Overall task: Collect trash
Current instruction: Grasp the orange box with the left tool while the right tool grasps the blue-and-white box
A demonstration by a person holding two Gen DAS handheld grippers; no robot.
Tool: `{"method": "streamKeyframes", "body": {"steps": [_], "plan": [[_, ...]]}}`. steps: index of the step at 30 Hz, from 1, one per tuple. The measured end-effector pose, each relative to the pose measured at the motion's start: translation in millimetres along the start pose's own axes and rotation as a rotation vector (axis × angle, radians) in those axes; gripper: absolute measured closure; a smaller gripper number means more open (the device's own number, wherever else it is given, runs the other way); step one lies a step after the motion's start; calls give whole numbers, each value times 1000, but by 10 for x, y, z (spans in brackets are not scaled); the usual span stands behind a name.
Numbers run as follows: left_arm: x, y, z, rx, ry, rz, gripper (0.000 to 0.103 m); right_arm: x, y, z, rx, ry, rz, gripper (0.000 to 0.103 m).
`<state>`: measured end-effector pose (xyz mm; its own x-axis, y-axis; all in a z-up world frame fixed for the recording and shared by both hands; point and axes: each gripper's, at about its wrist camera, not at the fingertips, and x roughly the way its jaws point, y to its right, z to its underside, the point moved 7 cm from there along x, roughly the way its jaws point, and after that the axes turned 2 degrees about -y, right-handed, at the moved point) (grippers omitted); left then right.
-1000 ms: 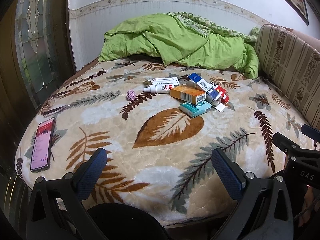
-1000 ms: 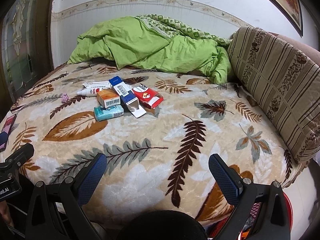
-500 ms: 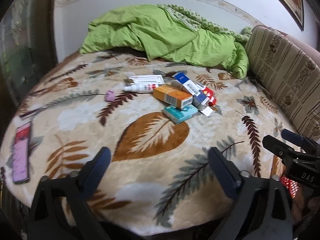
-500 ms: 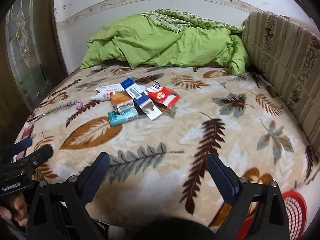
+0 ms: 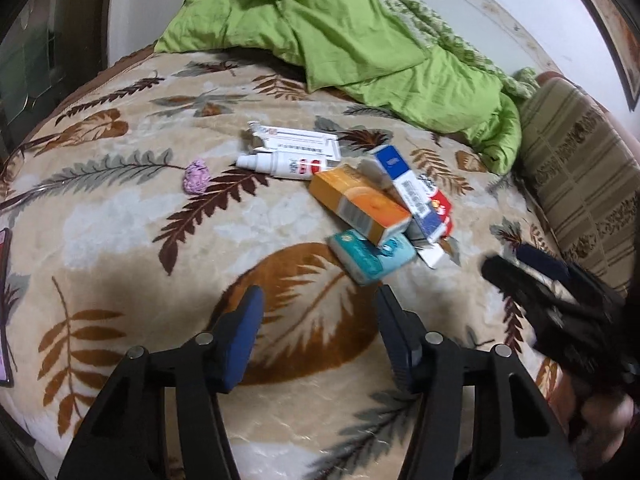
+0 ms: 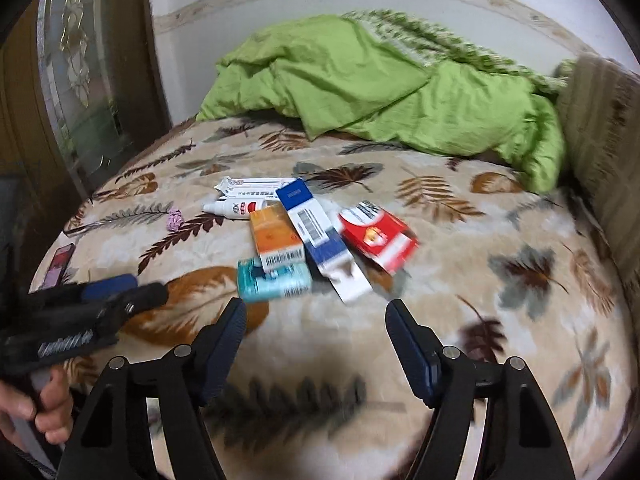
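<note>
A heap of trash lies mid-bed: an orange box, a teal box, a blue-and-white carton, a red carton, a white tube with a white box behind it, and a purple crumpled wad. My left gripper hovers just short of the teal box, jaws closing, nothing between them. My right gripper hovers before the heap, jaws closing and empty.
The bed carries a leaf-patterned blanket and a green quilt bunched at the back. A striped cushion lines the right side. A phone lies near the left edge. A glass-panelled door stands left.
Both grippers have moved in over the bed toward the heap, which now looks larger. Both pairs of jaws have narrowed. The trash has not moved.
</note>
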<state>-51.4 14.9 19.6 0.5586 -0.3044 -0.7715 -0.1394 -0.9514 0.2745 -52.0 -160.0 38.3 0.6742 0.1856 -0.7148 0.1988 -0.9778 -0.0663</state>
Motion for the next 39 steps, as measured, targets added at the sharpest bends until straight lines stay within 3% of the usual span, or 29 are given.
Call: {"method": "streamKeyframes", "body": {"steps": [8,14,17,21,27,31,34,39], "plan": [[147,-240,-77,-53,-33,-10,47,901,65,-426,6,-85,-4,33],[232,-249,-117,-58,-37,-7,47,1229,206,-395,53,-148,-28,41],[272,-269,-118,-72,-42,-4,47,1189,179,-402,56,-118,-23,55],[274,-286,-113,-81,-42,-7,47,1162,160,-388,83,-107,-22,58],[217,-285,-155,-85,-25,-6,46,994,-83,-253,147,-125,-195,59],[199,-255,-189,-83,-25,-3,46,782,-284,-129,242,-144,-393,60],[199,-225,-251,-79,-21,-7,43,623,-256,-73,291,-110,-399,61],[420,-103,-386,-32,-67,-29,40,370,-95,-15,353,-29,-318,61]]}}
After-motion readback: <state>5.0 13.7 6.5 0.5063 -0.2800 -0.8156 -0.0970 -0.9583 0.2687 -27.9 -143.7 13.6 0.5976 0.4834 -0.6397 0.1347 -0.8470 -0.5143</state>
